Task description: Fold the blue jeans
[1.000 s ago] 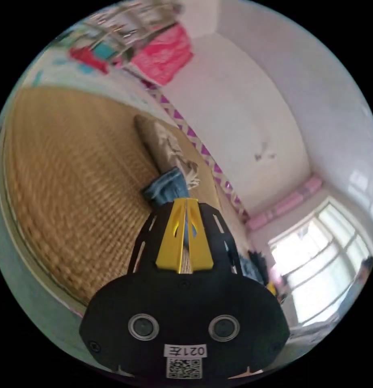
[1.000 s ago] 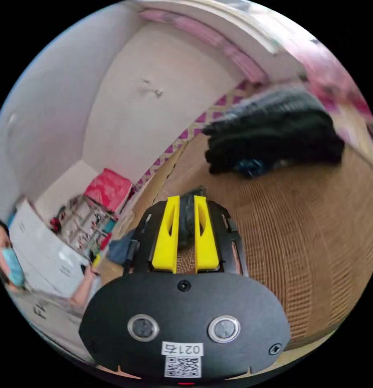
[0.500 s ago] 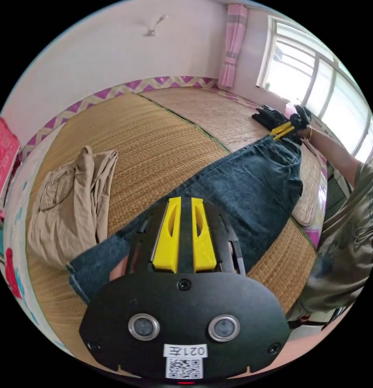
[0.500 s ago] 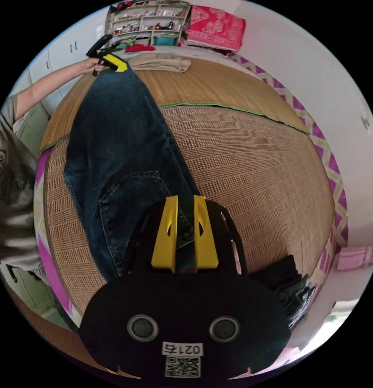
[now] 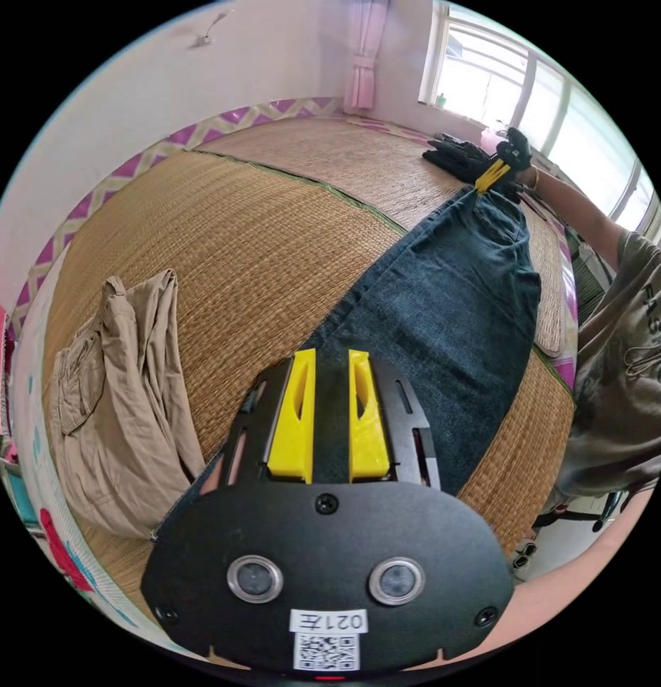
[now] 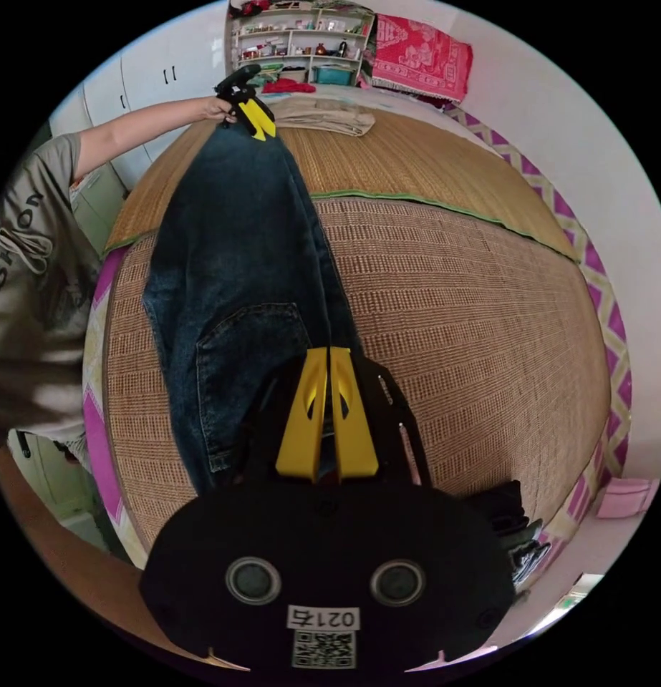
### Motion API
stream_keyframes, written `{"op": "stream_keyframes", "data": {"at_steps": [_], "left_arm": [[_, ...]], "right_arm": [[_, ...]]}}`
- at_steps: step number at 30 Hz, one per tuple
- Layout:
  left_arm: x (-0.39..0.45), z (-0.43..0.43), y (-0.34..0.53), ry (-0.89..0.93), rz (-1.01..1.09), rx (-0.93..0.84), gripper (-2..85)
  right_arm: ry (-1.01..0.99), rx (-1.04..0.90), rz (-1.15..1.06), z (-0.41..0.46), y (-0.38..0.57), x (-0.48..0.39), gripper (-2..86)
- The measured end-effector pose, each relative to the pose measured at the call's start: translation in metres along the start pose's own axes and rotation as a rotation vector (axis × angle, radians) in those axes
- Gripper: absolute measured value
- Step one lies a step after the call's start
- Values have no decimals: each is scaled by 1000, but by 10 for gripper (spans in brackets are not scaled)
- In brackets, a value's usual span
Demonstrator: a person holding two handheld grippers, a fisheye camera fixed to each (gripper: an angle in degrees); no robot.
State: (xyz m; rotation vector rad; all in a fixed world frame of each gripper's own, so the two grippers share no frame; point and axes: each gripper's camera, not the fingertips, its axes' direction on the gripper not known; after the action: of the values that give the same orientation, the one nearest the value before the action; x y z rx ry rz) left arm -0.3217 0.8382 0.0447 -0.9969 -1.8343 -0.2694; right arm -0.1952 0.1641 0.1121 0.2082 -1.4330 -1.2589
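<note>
The blue jeans [image 5: 445, 308] are stretched lengthwise over the woven straw mat [image 5: 237, 236], one end in each gripper. My left gripper [image 5: 330, 354] holds the leg end, with dark denim between its yellow jaws. In the right gripper view the left gripper [image 6: 255, 120] shows at the far end, in a hand. My right gripper [image 6: 329, 352] is shut on the waist end of the jeans [image 6: 230, 250], next to a back pocket. The left gripper view shows the right gripper [image 5: 496, 172] at the far end of the jeans.
Khaki trousers [image 5: 122, 386] lie crumpled on the mat beside the leg end. A pile of black clothes [image 5: 455, 154] sits near the waist end. The person's torso [image 5: 624, 372] stands at the mat's edge. A shelf unit [image 6: 301, 36] and a red cloth [image 6: 420, 54] stand beyond the mat [image 6: 473, 300].
Both cameras swung round from the walls to the mat, and the jeans now span between the grippers. Over the last half second the right jaws have closed tighter on the waist end.
</note>
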Motion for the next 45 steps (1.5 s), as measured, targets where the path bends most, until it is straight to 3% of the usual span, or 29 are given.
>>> {"op": "stream_keyframes", "data": {"at_steps": [5,7,13,18,21,26,30,33,35,36,39,40,41,45], "left_arm": [[-13,15,-10,59,3,-83,71],[-16,9,-9,68,-14,-77,32],[44,-105,53,53,56,192,-8],[163,-208,163,74,156,342,-9],[233,-224,232,59,130,362,-9],[278,-146,336,172,-71,293,-9],[266,-94,394,266,-260,324,-9],[253,-133,441,272,-355,557,-9],[240,-191,487,105,-486,787,-9],[235,-199,494,43,-539,791,-9],[187,-185,492,-174,-748,447,-8],[167,-169,488,-178,-769,314,-8],[160,-177,494,-198,-771,393,-9],[115,-181,494,-192,-843,289,-9]], "right_arm": [[5,39,21,-23,8,-8,-10],[6,44,25,-31,10,-11,-10],[65,148,9,-103,40,-63,-10],[131,290,-41,-182,104,-205,-10],[174,202,-52,-179,125,-296,-10],[220,-7,34,-102,154,-382,-9],[153,95,267,-83,195,-383,-5],[59,115,240,-121,214,-380,-6],[44,226,244,-154,231,-376,-6],[58,328,275,-175,245,-369,-7],[103,460,360,-197,270,-343,-6],[115,444,372,-196,271,-338,-6],[136,378,409,-187,272,-325,-6],[126,105,539,-131,278,-292,-8]]}}
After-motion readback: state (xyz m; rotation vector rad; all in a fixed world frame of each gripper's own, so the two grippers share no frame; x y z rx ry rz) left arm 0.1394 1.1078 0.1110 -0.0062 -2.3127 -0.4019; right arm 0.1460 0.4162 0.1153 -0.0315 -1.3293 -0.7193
